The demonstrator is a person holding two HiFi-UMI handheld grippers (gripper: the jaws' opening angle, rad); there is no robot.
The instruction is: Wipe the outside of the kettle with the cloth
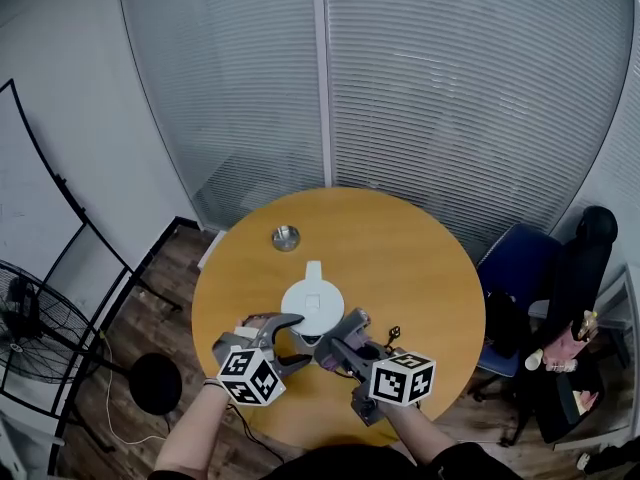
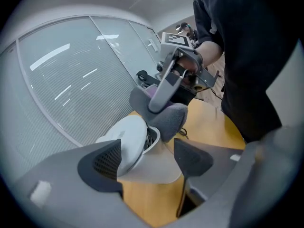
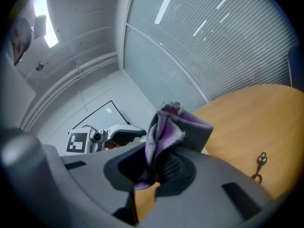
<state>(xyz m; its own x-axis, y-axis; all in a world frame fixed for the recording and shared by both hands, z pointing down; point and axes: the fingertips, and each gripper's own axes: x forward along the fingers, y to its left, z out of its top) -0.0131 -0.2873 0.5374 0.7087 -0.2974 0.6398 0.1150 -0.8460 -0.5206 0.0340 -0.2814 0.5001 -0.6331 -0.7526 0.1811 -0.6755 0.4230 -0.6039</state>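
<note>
Nearest, at the bottom of the head view, the person's forearms [image 1: 200, 423] hold the two grippers over the near edge of the round wooden table [image 1: 400, 258]. The left gripper [image 1: 303, 339] has its jaws spread wide. Its own view shows the white kettle [image 2: 128, 139] framed between the two dark pads [image 2: 102, 163], one tip on either side of the body. Whether the pads press on it cannot be told.

The right gripper [image 3: 154, 167] has its jaws clamped on the cloth [image 3: 175, 127], a grey piece with a purple inner face that stands up out of the jaws in a bunched fold. In the left gripper view that bunch lies against the kettle's upper rim beside the lid, on the side toward the person's dark clothing.

The kettle stands upright close to the table's near edge, slightly left of the middle, with its spout toward the far edge. A small bunch of keys [image 1: 392, 336] lies on the wood just right of the kettle, apart from it, toward the near-right edge. A small round metal dish [image 1: 286, 237] sits well apart from the kettle, toward the far-left edge. A blue chair [image 1: 515, 268] stands beyond the table's right edge, and a floor fan [image 1: 25, 318] stands past the left edge on the wooden floor.
</note>
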